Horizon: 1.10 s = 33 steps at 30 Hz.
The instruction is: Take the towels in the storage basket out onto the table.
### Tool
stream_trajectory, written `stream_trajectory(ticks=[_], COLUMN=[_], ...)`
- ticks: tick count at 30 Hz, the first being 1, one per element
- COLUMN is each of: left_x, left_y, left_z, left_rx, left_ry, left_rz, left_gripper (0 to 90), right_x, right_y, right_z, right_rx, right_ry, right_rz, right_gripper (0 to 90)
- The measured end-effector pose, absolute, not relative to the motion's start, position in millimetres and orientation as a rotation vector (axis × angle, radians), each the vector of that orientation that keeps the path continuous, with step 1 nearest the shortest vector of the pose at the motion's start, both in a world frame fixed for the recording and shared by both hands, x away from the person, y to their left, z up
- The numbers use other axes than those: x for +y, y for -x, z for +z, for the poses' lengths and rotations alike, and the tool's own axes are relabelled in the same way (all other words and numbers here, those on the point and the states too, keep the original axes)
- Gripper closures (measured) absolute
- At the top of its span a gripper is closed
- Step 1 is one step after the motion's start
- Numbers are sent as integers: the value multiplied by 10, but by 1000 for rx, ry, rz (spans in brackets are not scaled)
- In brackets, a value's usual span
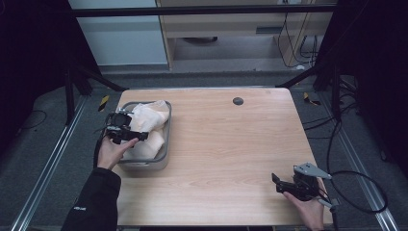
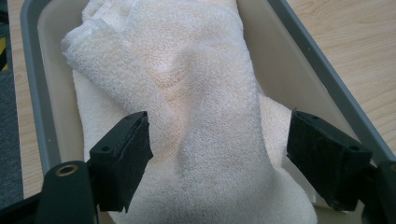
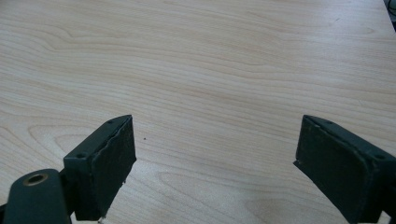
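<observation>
A cream-white towel [image 1: 146,127] lies crumpled in a grey plastic bin [image 1: 167,139] at the table's left side. My left gripper [image 1: 140,137] hovers over the bin, jaws open. In the left gripper view the towel [image 2: 187,102] bulges up between the two spread jaws without either pad touching it, and the bin rim [image 2: 322,79] runs along the right. My right gripper [image 1: 275,182] stands near the table's front right corner, open, with only bare wood [image 3: 210,84] between its jaws.
The light wooden table [image 1: 231,144] has a small dark round cap [image 1: 237,101] near its far edge. A black cable [image 1: 361,192] loops off the right gripper beyond the table's right edge. Metal frame rails run along both sides.
</observation>
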<state>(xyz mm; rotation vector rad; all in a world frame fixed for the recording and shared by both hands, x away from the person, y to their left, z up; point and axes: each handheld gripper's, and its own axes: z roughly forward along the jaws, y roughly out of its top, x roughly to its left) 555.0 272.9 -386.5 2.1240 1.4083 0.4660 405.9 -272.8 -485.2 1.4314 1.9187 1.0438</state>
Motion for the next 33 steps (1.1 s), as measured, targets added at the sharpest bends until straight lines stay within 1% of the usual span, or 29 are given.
stream_trajectory(ticks=[14,20,23,28,29,33], left_x=[2675,2689,2691,2678,2676,2682], left_y=[-5640,-5668,-5678,-5697,-5697,-5702], left_z=[-4038,-4118,-4138,-4193,-4200,-4215], left_rx=[1439,1456,1474,1495,1497,1518], left_ry=[-2206,-2224,-2223,-2236,-2240,-2246], left_rz=[444,421,417,407,410,399], left_gripper=[221,253,290,376,415,507], right_x=[-2725,-2725,-2719,-2722,-2727,-2726], right_y=[-4063,-4073,-4072,-4070,-4076,-4073], right_z=[-4859,-4870,-4870,-4867,-4871,-4867], right_rx=[1936,1942,1948,1946,1946,1945], right_ry=[-1440,-1431,-1440,-1441,-1430,-1436], right_rz=[1048,1039,1042,1045,1040,1043], right_gripper=[113,111,107,106,106,106])
